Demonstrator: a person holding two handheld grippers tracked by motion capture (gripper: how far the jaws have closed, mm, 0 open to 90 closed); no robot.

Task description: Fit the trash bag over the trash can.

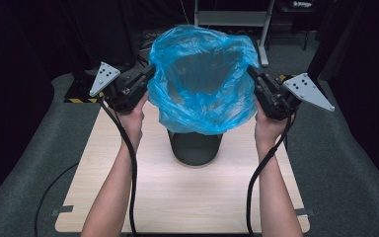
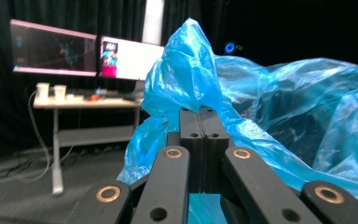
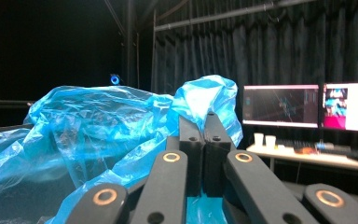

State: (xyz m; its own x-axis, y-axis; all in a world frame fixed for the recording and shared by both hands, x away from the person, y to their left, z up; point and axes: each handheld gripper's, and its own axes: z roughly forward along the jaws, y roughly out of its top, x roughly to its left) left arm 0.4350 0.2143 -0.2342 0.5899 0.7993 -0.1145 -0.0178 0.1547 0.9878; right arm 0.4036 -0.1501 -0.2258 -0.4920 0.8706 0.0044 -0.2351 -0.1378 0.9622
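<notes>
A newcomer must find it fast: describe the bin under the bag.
Start at the pale wooden table. Near its far middle stands the bin, a dark round container, right below the blue bag that both grippers hold open. It is the one dark, solid thing on the tabletop.

blue bag (image 1: 202, 84) hiding dark bin (image 1: 196, 147) top

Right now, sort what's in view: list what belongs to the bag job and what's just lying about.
In the job:
- blue plastic bag, mouth held open
- dark bin under the bag
- left gripper, shut on the bag's rim
- right gripper, shut on the opposite rim

Just about:
- two monitors
- white cups on the far desk
- wooden table, bearing the bin
</notes>
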